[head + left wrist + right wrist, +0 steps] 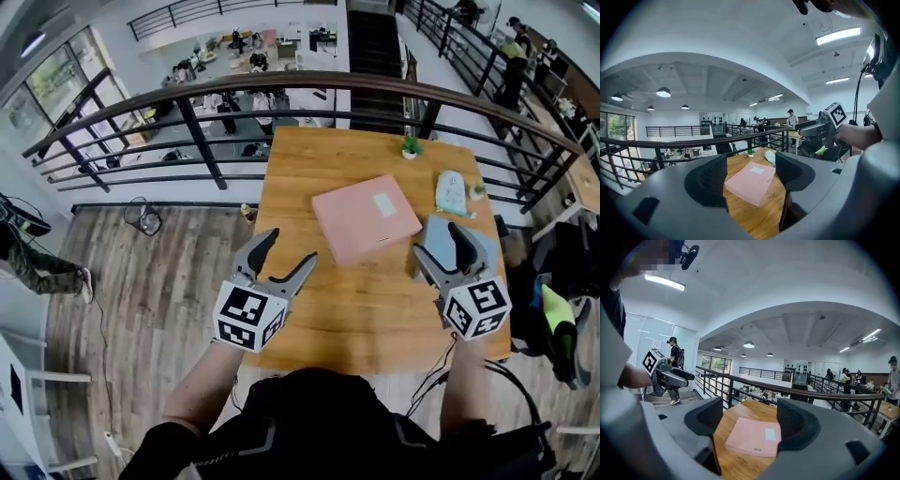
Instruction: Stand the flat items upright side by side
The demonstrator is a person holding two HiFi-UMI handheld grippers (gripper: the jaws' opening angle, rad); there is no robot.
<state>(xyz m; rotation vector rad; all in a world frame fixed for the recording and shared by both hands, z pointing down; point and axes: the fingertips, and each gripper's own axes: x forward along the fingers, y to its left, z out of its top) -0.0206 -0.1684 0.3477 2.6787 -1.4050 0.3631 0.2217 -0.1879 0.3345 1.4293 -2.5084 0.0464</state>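
Fingers (262, 249) of the left gripper (291, 247) and right gripper (437, 240) are spread wide with nothing between them, held over the desk's (356, 305) near edge, probably so both can close in on the pink folder (366, 218) lying flat mid-desk. I count three flat items: that folder, one grey-blue sheet (490, 246) at the right edge and one pale green pouch (451, 192) toward the far right corner. None stands upright, and one potted plant (410, 146) sits at the far edge.

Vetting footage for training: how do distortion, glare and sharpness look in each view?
Head view: strong fisheye bows the railing; pink folder sharp, evenly lit. Left gripper view: black vignetted corners, bright ceiling light. Right gripper view: same vignette, folder clear.
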